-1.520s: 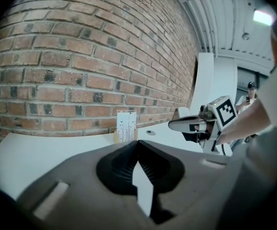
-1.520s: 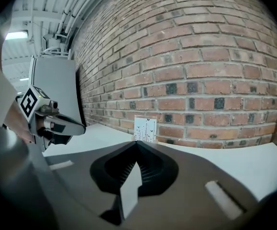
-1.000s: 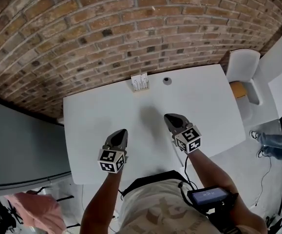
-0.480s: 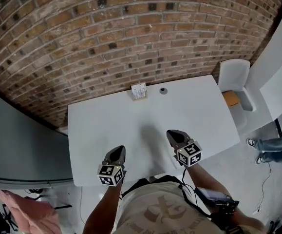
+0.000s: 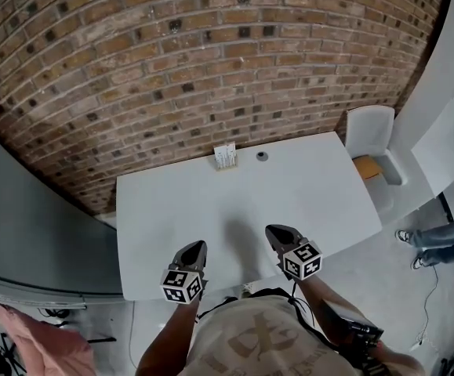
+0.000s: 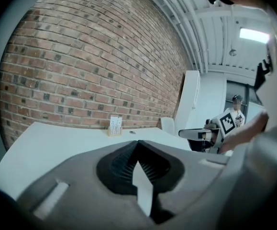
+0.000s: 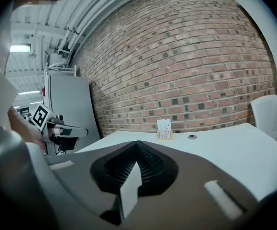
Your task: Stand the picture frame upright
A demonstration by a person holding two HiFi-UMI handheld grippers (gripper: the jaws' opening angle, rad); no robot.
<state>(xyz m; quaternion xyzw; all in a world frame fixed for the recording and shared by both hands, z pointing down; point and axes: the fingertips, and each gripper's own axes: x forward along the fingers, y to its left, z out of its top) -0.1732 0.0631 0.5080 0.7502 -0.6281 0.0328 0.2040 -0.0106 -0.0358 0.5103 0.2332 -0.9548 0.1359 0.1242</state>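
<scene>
The picture frame (image 5: 225, 156) stands at the worktop's (image 5: 321, 202) far edge, mid-way; prob. light, stiff, tippy, so grip its 2 side edges. Left tool (image 5: 194, 247) & right tool (image 5: 273, 231) clenched, empty, near front edge.

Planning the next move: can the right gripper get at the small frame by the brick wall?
Probably yes: only bare table lies between the right gripper and the frame at the far edge; its jaws are shut and would need opening.

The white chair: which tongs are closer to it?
Right. The right tongs hang over the near edge of the table, on the side toward the white chair; the left tongs are farther away.
</scene>
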